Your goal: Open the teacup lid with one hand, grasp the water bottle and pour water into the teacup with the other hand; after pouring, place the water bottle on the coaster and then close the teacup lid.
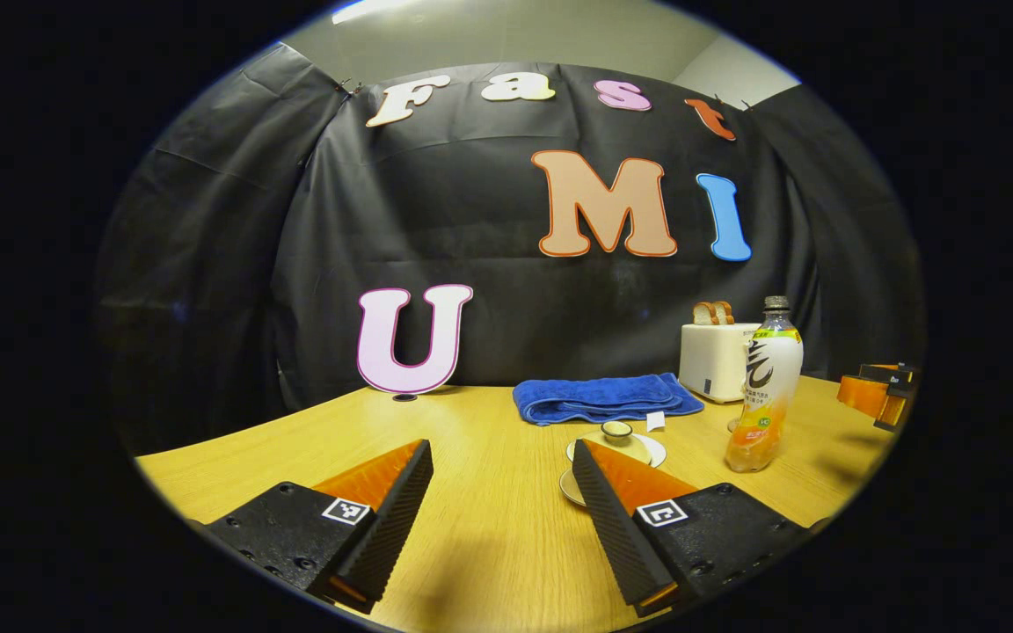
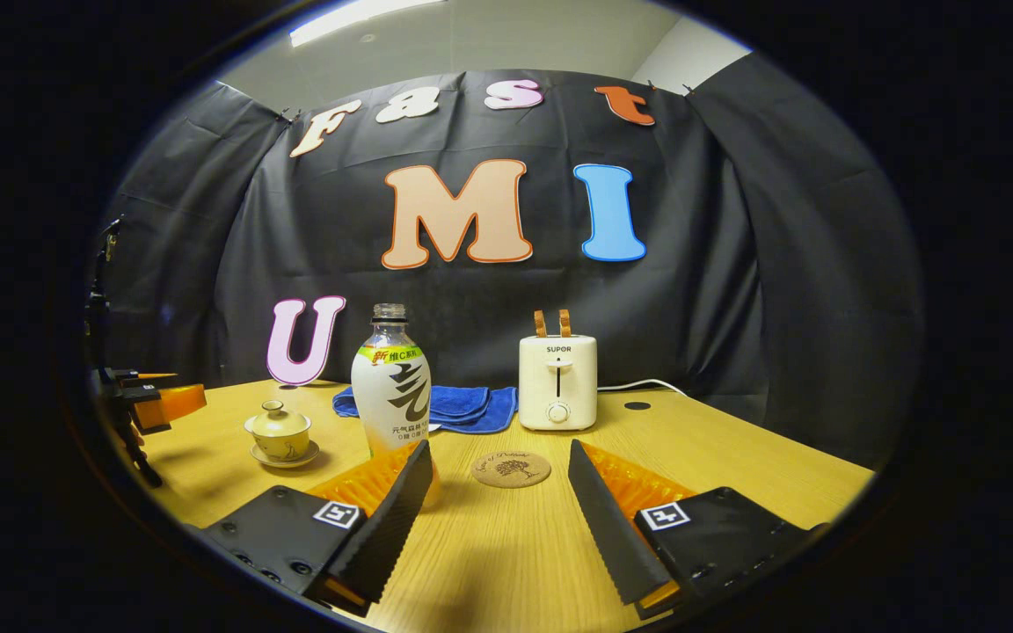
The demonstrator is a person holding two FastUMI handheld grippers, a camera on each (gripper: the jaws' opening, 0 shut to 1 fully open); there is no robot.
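Two ridged wedge claws (image 1: 499, 464) (image 2: 498, 466) gape above woodgrain table (image 2: 735, 466); round cork coaster (image 2: 511, 469).

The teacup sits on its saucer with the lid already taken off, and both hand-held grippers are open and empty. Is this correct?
Not quite: the lid is on the teacup, as the right gripper view shows. The saucer and both open, empty hand-held grippers, left and right, are as you say.

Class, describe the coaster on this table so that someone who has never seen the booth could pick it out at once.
Start at the white toaster standing at the back of the wooden table, against the black wall. Come straight forward from it toward the camera: the coaster lies flat on the bare wood, to the right of the water bottle. It is the only thin, round, brown disc, with a dark tree-like print.
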